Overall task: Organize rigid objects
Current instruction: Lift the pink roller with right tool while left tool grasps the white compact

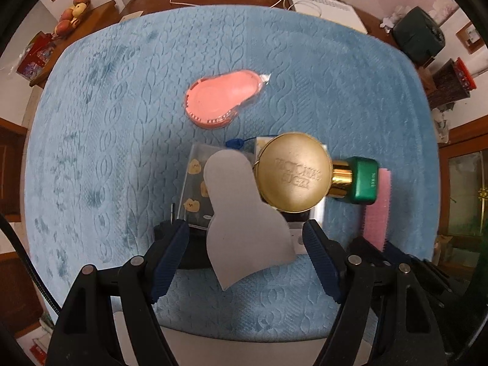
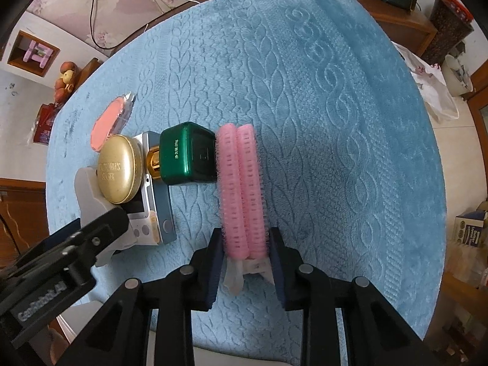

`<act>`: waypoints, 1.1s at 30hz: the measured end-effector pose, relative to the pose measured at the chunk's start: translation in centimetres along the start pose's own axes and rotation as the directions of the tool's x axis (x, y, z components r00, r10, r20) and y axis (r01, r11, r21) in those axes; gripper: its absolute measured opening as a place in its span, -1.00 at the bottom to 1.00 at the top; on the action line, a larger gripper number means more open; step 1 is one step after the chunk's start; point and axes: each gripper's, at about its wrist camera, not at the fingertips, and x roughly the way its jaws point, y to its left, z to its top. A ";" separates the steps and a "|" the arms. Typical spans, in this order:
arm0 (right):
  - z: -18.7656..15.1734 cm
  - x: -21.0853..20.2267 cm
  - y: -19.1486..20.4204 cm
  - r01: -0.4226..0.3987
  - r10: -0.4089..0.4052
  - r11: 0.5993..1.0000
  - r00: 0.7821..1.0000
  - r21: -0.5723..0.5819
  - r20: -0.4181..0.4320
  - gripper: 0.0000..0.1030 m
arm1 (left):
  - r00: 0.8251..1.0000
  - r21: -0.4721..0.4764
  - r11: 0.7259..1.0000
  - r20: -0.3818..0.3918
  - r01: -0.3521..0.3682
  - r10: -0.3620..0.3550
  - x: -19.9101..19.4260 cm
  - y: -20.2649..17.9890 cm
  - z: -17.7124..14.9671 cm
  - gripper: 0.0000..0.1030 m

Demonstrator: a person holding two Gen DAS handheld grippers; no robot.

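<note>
Rollers (image 2: 241, 189), the pink hair-curler pair, sit clamped at their near end in our right gripper (image 2: 245, 262), jaws squeezed tight on them, with the far end touching the green box (image 2: 186, 154). So that piece looks lined up with the cluster, though we haven't let go yet.

Next to it the gold tin (image 2: 119, 169) rests on a white camera (image 2: 146, 228), and the green box with its gold neck lies just beside them. Our left gripper (image 1: 247, 238) hangs over a white card cutout (image 1: 241, 210), jaws parted on either side of it, not pressing as far as we can tell.

Still left, we'd say: the pink case (image 1: 222, 100) sits apart on the blue towel (image 1: 335, 76) covering the table.
</note>
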 end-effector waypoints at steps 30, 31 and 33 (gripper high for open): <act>-7.2 -12.1 3.2 -0.098 0.119 0.989 0.970 -0.107 0.212 -0.48 | 0.969 0.082 0.992 0.222 0.096 -0.112 -13.1 3.5 -6.0 0.16; -8.0 -12.8 3.6 -0.103 0.128 0.987 0.967 -0.122 0.220 -0.48 | 0.965 0.090 0.991 0.236 0.099 -0.117 -14.0 3.5 -6.1 0.16; -9.6 -13.8 4.2 -0.113 0.145 0.982 0.963 -0.150 0.227 -0.48 | 0.954 0.110 0.988 0.268 0.106 -0.132 -15.8 4.0 -7.4 0.16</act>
